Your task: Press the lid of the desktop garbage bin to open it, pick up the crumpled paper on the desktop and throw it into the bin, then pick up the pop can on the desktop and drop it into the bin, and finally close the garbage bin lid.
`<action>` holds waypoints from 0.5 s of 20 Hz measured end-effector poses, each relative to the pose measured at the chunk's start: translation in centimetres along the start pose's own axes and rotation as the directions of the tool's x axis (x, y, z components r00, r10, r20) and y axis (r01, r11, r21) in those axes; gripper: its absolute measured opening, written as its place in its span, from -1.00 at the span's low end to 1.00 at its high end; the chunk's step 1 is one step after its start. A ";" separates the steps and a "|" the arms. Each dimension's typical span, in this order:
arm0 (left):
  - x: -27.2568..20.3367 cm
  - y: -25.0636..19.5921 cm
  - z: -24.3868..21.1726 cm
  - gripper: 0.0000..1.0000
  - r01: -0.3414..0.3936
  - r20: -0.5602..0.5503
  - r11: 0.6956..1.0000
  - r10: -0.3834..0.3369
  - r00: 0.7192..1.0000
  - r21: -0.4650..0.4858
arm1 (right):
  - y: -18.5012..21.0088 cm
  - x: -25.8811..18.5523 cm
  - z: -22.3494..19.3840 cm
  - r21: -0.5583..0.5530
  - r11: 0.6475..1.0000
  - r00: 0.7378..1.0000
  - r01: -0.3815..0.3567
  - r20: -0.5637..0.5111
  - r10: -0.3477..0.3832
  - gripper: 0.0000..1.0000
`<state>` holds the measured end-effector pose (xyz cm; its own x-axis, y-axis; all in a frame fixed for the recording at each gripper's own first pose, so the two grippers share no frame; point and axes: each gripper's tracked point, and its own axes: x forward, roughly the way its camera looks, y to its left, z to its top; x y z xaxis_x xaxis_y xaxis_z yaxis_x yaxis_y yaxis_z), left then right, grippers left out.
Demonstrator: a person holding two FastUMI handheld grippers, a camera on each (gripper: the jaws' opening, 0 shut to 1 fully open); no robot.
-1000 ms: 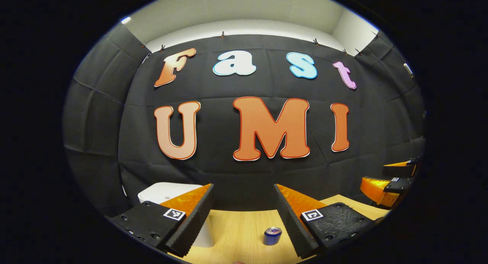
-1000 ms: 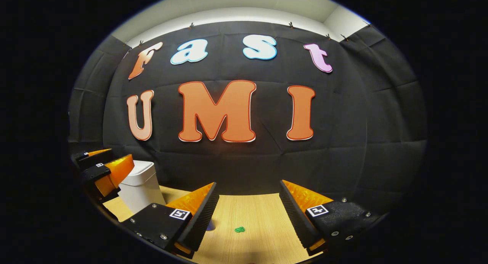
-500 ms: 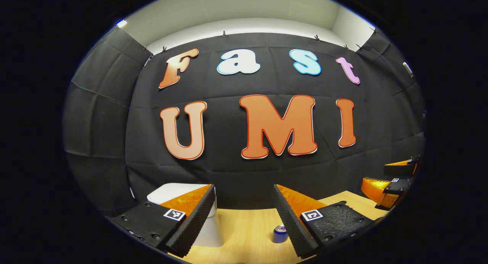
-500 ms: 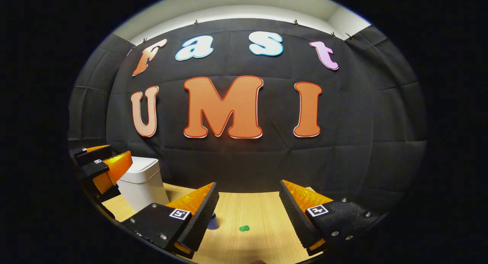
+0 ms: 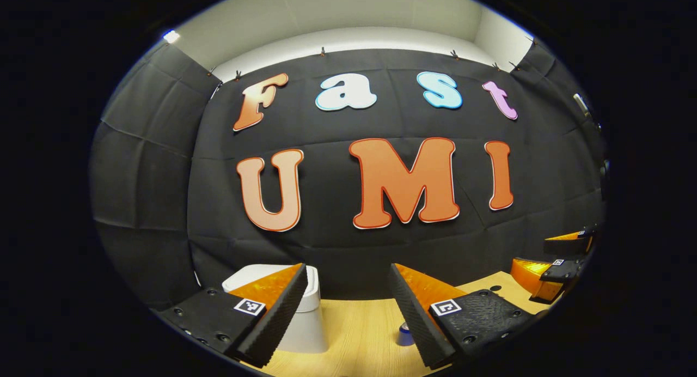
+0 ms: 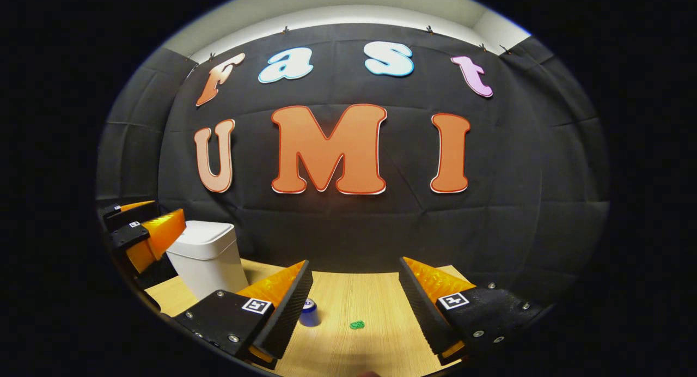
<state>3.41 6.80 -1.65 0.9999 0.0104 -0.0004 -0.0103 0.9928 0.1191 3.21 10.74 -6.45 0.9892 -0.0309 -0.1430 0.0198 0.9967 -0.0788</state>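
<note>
The white bin (image 5: 305, 317) stands on the wooden table with its lid (image 6: 200, 232) down. My left gripper (image 5: 347, 268) hovers open just right of the bin, with nothing between its fingers. The blue pop can (image 5: 404, 333) peeks out beside its right finger. In the right gripper view the can (image 6: 309, 313) stands upright next to a small green crumpled paper (image 6: 357, 324). My right gripper (image 6: 354, 263) is open above and behind them, holding nothing. The left gripper (image 6: 169, 208) shows beside the bin, and the right gripper (image 5: 536, 251) at the far right edge.
The wooden table (image 6: 375, 295) runs back to the black cloth wall close behind the bin. A small dark spot (image 5: 494, 288) marks the table near the right gripper.
Both views have drifted so the scene slides right. The bin sits nearer the middle of the left gripper view, and the can has emerged from behind the right gripper's left finger.
</note>
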 end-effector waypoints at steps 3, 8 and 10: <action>0.2 1.9 -0.5 0.88 -0.038 -0.015 0.999 0.038 0.999 -0.012 | -0.2 0.1 -0.4 0.015 1.000 1.000 0.010 -0.015 -0.009 0.90; 1.4 7.4 -1.3 0.88 -0.131 -0.061 0.991 0.129 0.990 -0.019 | 0.0 0.0 -0.8 0.027 1.000 1.000 0.014 -0.028 -0.014 0.90; 2.6 11.2 -1.2 0.54 -0.187 -0.055 0.982 0.187 0.981 -0.004 | 0.3 0.0 -0.8 0.023 1.000 1.000 0.010 -0.028 -0.010 0.90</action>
<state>5.87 18.12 -1.54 0.9787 0.2024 -0.0331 -0.1976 0.9737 0.1134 3.06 10.97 -7.29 0.9846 -0.0426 -0.1693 0.0333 0.9978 -0.0572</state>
